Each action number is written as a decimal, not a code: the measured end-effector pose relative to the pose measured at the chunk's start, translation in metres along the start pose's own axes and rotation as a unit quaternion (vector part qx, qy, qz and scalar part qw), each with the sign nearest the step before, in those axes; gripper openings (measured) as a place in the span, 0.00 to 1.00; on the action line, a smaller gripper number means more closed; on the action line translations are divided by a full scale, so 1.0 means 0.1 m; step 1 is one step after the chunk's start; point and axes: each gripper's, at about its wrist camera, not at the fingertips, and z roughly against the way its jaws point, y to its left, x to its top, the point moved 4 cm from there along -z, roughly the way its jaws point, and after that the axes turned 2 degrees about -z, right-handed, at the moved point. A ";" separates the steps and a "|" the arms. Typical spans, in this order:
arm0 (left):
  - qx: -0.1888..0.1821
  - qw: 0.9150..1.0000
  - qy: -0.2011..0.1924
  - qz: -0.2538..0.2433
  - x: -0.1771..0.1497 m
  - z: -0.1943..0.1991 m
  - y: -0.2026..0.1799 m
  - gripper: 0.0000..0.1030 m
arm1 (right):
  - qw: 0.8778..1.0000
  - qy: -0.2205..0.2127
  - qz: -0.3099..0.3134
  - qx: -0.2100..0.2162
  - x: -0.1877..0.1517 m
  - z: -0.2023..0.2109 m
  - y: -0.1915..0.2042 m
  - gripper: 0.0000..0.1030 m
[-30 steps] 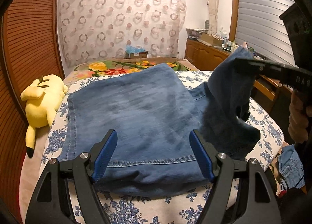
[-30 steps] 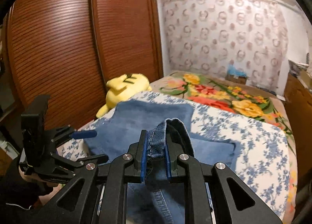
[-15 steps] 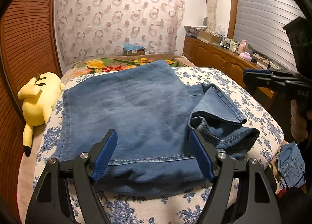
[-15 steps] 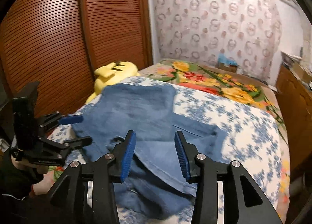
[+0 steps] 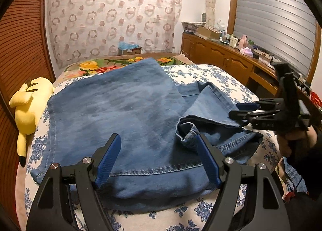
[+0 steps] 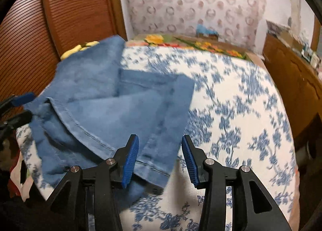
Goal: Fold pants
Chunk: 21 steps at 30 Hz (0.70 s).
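The blue pants lie on the flowery bed, soft, floppy and a bit heavy, so grab the thick hem at five o'clock, while the left gripper hangs open and empty, and the right gripper is opening, holding nothing.

Both wrist cameras look down, close, sharing the pants.

Home bedroom. Bed with white, blue-flowered bedspread; yellow plush toy at its left edge; brown louvred wooden wardrobe doors; ring-patterned curtain; cluttered wooden sideboard beneath a grey roller shutter.
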 end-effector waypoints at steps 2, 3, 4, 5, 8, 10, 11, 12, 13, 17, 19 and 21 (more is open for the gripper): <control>-0.001 1.000 0.003 -0.004 0.01 -0.03 -0.03 0.75 | 1.000 0.006 -0.003 -0.002 -0.03 -0.04 0.00 0.45; -0.002 1.000 0.005 -0.006 0.01 -0.05 -0.04 0.75 | 1.000 0.008 -0.004 -0.002 -0.04 -0.09 -0.01 0.45; -0.002 1.000 0.007 -0.006 0.02 -0.06 -0.05 0.75 | 1.000 0.010 -0.005 -0.004 -0.05 -0.11 0.00 0.46; -0.004 1.000 0.009 -0.007 0.02 -0.08 -0.06 0.75 | 1.000 0.010 -0.005 -0.005 -0.06 -0.12 0.01 0.49; -0.005 1.000 0.013 -0.010 0.03 -0.12 -0.08 0.75 | 1.000 0.000 -0.005 -0.008 -0.06 -0.12 0.04 0.52; -0.007 1.000 0.014 -0.012 0.05 -0.13 -0.10 0.75 | 1.000 -0.003 -0.006 -0.006 -0.08 -0.12 0.05 0.53; -0.008 1.000 0.013 -0.013 0.06 -0.13 -0.11 0.75 | 1.000 -0.005 -0.005 -0.007 -0.09 -0.14 0.04 0.53; -0.008 1.000 0.013 -0.014 0.07 -0.13 -0.12 0.75 | 1.000 -0.006 -0.004 -0.009 -0.10 -0.13 0.05 0.53; -0.010 1.000 0.013 -0.015 0.08 -0.13 -0.13 0.75 | 1.000 -0.007 -0.002 -0.010 -0.11 -0.13 0.07 0.54; -0.013 1.000 0.015 -0.018 0.14 -0.17 -0.18 0.75 | 1.000 -0.009 0.003 -0.015 -0.20 -0.12 0.08 0.56; -0.015 1.000 0.016 -0.022 0.17 -0.17 -0.21 0.75 | 1.000 -0.011 0.006 -0.020 -0.21 -0.11 0.07 0.57; -0.017 0.999 0.015 -0.025 0.19 -0.17 -0.23 0.75 | 1.000 -0.012 0.007 -0.024 -0.21 -0.11 0.08 0.58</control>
